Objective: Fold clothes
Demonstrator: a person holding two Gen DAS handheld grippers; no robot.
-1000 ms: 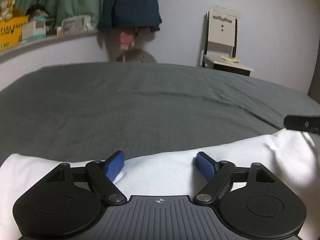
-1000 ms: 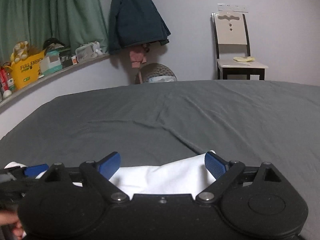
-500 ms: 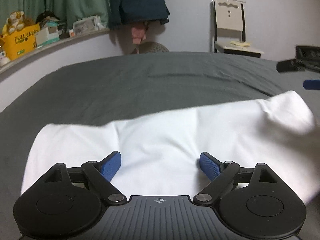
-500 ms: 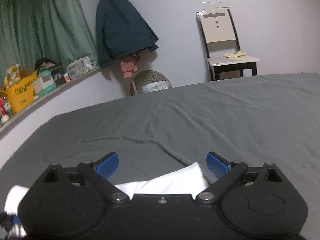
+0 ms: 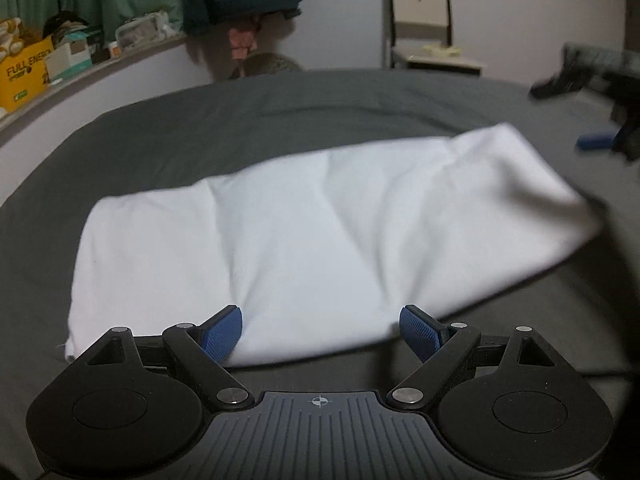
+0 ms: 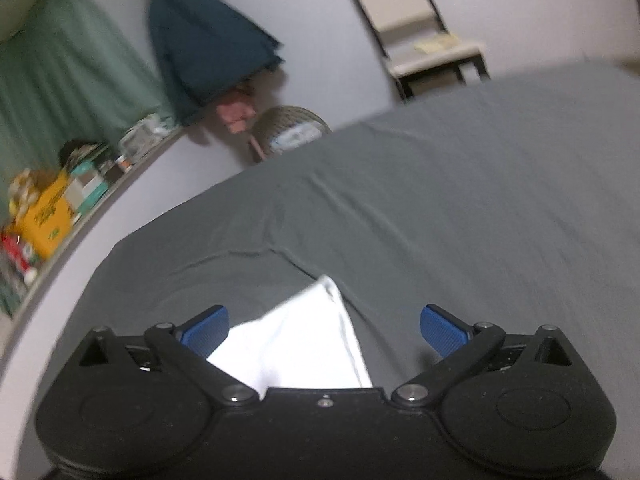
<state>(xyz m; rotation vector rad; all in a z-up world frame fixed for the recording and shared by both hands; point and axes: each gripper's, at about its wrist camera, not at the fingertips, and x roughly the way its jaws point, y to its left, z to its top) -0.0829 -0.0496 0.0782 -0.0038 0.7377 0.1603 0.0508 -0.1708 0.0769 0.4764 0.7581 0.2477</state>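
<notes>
Both tools are held spread above the white garment (image 5: pixel 320 220) (folded, on the grey bed (image 5: pixel 200 128)); the right tool's (image 6: pixel 324 330) jaws are opening, the left tool (image 5: pixel 320 334) gripping nothing.

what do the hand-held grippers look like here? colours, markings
Both alike: left hand-held gripper and right hand-held gripper have black linkage arms, round black side housings, silver pivot pins, and blue textured fingertips. The left's ribbed grey top carries a small crosshair mark.

A smooth, matt white cloth garment (image 5: pixel 320 216) lies on my bed's matt grey woven sheet (image 5: pixel 240 120); at twelve o'clock, my grippers' textured blue pads (image 5: pixel 418 332).
</notes>
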